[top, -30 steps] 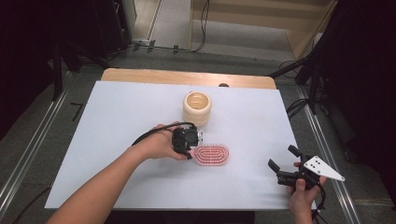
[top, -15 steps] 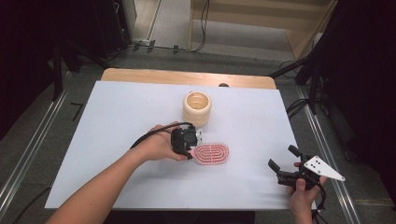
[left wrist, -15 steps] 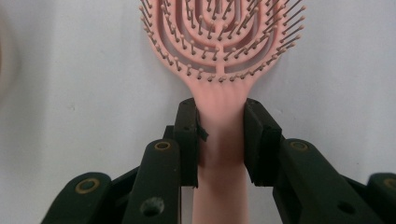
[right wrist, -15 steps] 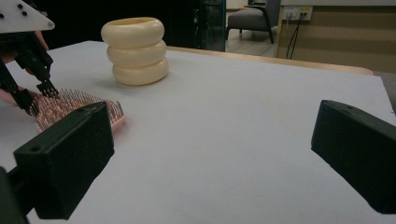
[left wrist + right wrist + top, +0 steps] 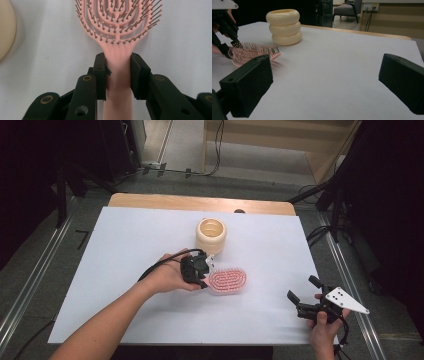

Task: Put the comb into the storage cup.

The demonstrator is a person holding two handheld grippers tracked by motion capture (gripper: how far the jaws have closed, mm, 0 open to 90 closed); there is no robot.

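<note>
A pink hairbrush lies bristles up on the white table cover, its head pointing right. My left gripper is shut on the brush's handle; both pads press the handle just below the bristle head. Behind the brush stands a cream ribbed cup, upright and open-topped, also seen as the cream cup in the right gripper view. Near the table's front right corner my right gripper is held open with nothing between its jaws. The left gripper and the brush show at the left of that view.
A wooden table edge runs along the back beyond the white cover. Metal rails flank the table on both sides. Cables and dark stands lie on the floor behind. White surface stretches between the brush and the right gripper.
</note>
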